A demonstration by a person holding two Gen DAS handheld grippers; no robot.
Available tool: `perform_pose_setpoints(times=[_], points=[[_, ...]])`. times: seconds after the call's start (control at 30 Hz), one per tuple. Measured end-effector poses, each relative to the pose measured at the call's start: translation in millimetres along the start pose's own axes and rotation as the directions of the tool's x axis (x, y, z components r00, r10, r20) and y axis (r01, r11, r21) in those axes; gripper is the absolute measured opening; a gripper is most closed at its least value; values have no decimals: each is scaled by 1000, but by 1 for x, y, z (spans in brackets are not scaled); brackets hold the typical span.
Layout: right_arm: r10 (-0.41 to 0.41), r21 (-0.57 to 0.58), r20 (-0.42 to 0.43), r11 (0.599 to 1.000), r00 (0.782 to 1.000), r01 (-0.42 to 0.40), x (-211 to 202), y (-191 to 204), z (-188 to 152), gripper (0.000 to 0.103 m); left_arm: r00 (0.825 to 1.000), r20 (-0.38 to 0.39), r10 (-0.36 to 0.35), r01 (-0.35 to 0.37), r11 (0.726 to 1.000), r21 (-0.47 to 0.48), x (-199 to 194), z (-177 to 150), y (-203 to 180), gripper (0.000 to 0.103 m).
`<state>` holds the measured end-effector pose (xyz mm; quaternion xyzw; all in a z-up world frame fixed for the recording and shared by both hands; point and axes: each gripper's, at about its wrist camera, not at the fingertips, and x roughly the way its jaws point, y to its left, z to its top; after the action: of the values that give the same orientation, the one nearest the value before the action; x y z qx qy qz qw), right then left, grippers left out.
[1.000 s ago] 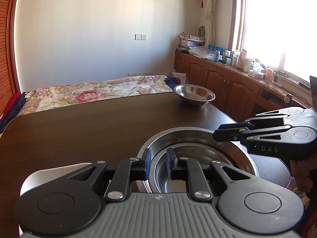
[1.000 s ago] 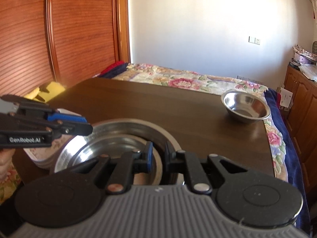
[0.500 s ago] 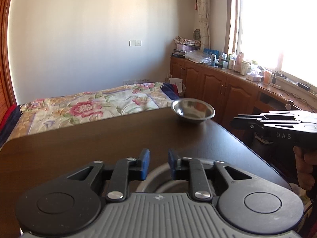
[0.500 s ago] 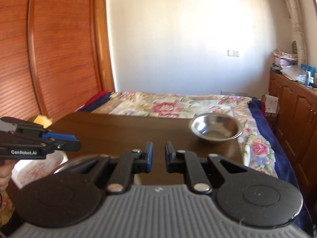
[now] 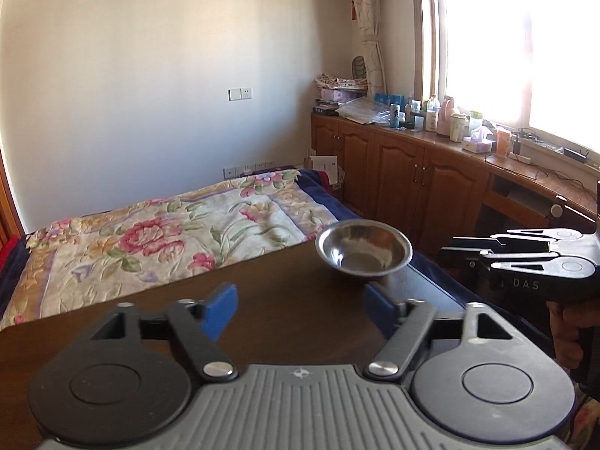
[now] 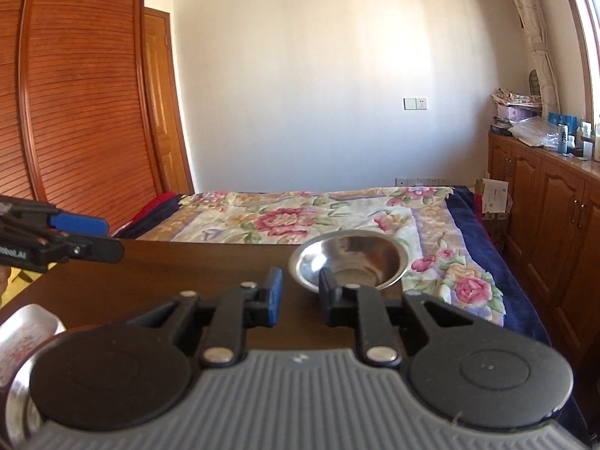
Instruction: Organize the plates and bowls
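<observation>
A small steel bowl (image 5: 363,249) stands near the far right corner of the dark wooden table (image 5: 285,300); it also shows in the right wrist view (image 6: 348,260). My left gripper (image 5: 302,313) is open wide and empty above the table, short of the bowl. My right gripper (image 6: 298,296) is partly open and empty, aimed at the bowl from behind it. A steel rim (image 6: 15,405) and a white patterned plate (image 6: 26,333) show at the lower left of the right wrist view. Each gripper shows at the edge of the other's view.
A bed with a floral cover (image 5: 168,225) lies beyond the table's far edge. Wooden cabinets (image 5: 412,180) with bottles on top run along the right under the window. A slatted wooden wardrobe (image 6: 75,112) stands on the left.
Both grippers have risen and tilted up from the stacked steel bowls, which have dropped out of sight. My left gripper has opened wide; the right one has opened a little.
</observation>
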<state>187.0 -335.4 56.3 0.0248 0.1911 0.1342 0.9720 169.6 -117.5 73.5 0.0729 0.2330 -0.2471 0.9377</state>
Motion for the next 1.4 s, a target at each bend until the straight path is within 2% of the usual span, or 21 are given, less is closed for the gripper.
perform_pose_setpoints(times=[0.03,0.13,0.23,0.4,0.47,0.57,0.67,0.93,1.23,1.33,1.4], points=[[-2,0,5,1000,1000,2,2,-2,1,31,1000,2,2,-2,1000,0,3,2,0,86],[-9,4,18,1000,1000,8,5,-7,2,42,1000,3,-3,3,1000,5,14,8,-2,89],[-25,-2,32,1000,999,25,8,-10,3,48,1000,0,-7,7,1000,12,26,14,-3,89],[-42,-3,54,999,998,43,15,-19,4,67,1000,-4,-23,23,999,30,44,23,-7,90],[-53,3,58,999,997,53,19,-24,4,84,999,-7,-34,35,998,43,53,27,-10,91],[-81,-1,71,997,994,81,22,-29,3,100,999,-15,-49,49,997,53,65,33,-14,91],[-109,8,66,994,992,109,27,-37,4,103,998,-25,-59,60,996,70,77,37,-17,91],[-109,15,27,994,994,108,46,-52,7,103,993,-71,-92,98,991,90,114,42,-19,90],[-47,30,-23,998,999,48,64,-59,2,102,975,-175,-133,147,987,65,159,41,-15,71],[-35,42,-46,998,998,37,69,-61,1,90,971,-199,-131,146,988,58,169,40,-16,67],[-23,58,-59,998,998,26,72,-62,0,89,968,-217,-130,143,989,44,176,38,-14,64]])
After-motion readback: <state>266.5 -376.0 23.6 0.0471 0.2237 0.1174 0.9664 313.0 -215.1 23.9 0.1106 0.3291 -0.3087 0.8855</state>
